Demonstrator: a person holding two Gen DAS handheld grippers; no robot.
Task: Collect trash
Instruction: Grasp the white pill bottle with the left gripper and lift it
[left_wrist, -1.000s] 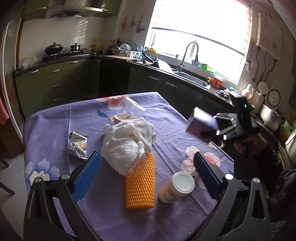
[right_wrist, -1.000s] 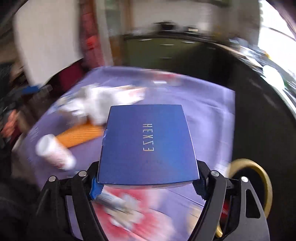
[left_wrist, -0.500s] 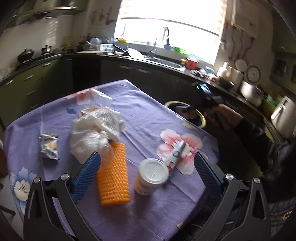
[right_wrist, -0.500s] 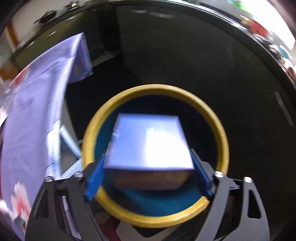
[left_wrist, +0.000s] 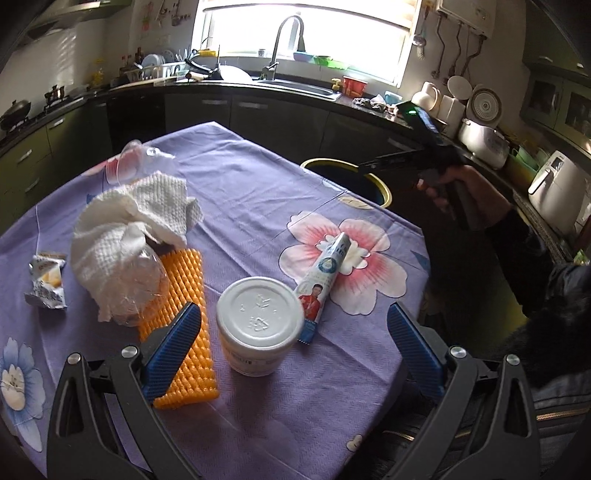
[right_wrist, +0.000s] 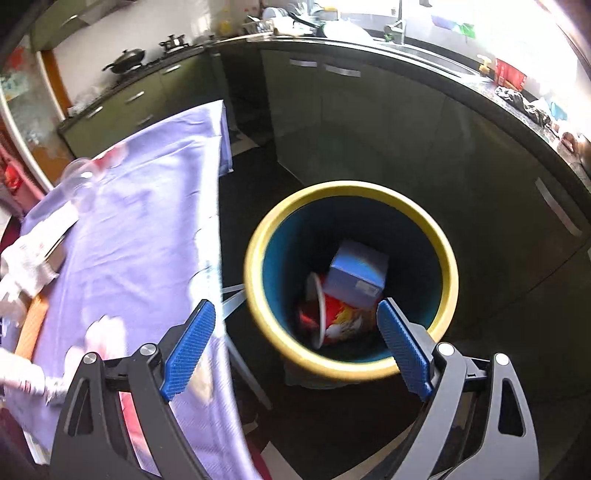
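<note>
Blue box (right_wrist: 357, 274) down inside yellow-rimmed bin (right_wrist: 255, 236), atop red wrapper (right_wrist: 338, 317). Right tongs (right_wrist: 295, 345) spread wide above, holding nothing. Left tongs (left_wrist: 293, 347) wide over desk (left_wrist: 258, 184), white jar (left_wrist: 259, 325) between, toothpaste tube (left_wrist: 325, 273) at two o'clock.

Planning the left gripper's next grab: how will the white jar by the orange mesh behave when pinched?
The jar looks like rigid plastic, so probably firm. Its smooth round wall may slip. Standing upright beside the tube, a push might tip and roll it.
</note>
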